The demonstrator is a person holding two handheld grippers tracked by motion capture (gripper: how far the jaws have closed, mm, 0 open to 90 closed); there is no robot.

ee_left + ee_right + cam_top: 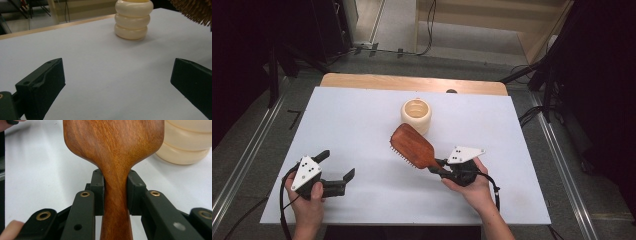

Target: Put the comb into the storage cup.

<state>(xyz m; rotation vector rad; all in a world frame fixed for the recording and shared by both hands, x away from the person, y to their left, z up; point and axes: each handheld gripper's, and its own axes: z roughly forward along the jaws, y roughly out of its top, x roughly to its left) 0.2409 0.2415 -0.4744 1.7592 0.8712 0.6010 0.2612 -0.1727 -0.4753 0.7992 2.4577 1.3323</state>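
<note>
Hairbrush (412,145): wooden paddle type, held off the worktop (362,120) by my right gripper, bristles facing down and left, head tilted up toward the cream holder.
Left gripper (335,172): released, jaws spread wide, nothing between them. Parked low at the near-left of the worktop, well apart from the brush. In the left gripper view I see bare white surface between the jaws, the holder (134,19) ahead, and bristle tips (195,11) at top right.
Holder (416,115): cream, ribbed, three stacked rings, open top, upright mid-worktop. Looks empty from above, as far as I can tell. Brush head sits just beside it, near side; touching or not, I can't tell.
Right gripper (438,165): clenched on the brush neck. The right gripper view shows both pads (98,191) squeezing the narrow handle (116,202) just below where the head widens. Grip looks centred and square.
Done: pick-up is complete, brush secured and lifted, already brought close to the holder.
Left: my read is the brush goes into the holder, handle or head first unclear. That means raising it over the rim, lining it up, lowering, releasing.
Progress: I'd call it roughly halfway.
Risk: paddle head looks about as wide as the holder mouth; fit is doubtful head-first.
</note>
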